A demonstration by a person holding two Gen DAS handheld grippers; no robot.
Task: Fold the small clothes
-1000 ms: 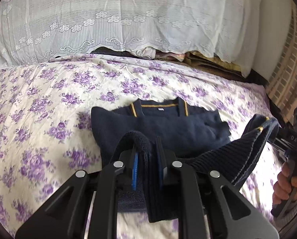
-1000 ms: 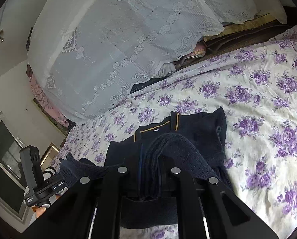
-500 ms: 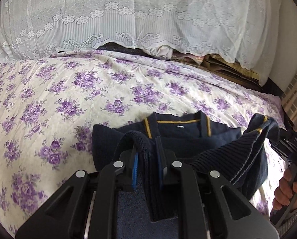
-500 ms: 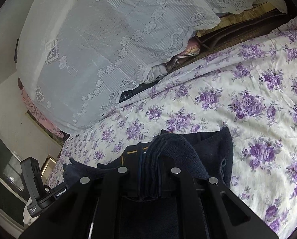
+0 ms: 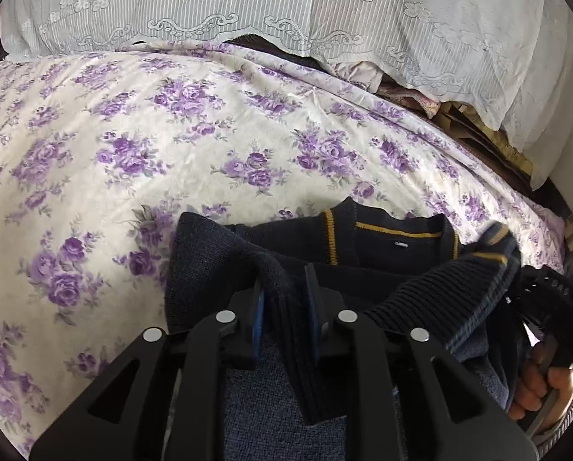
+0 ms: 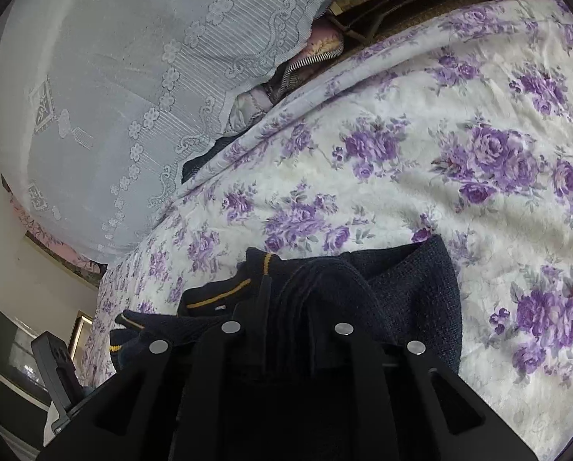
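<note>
Lying on the bed, the navy knit sweater had its ribbed hem lifted and carried toward the collar, a fold of that hem sitting between the blue pads of the left gripper. The jaws there had just been opening, a gap showing beside the cloth. The right gripper also held a bunch of hem between its jaws, which had likewise just been easing apart; whether its pads pressed the cloth could not be told. The sweater was dark, with mustard stripes edging its collar and cuff. Beneath it spread a cream bedsheet printed with purple roses; behind, a white lace cover draped over stacked bedding.
</note>
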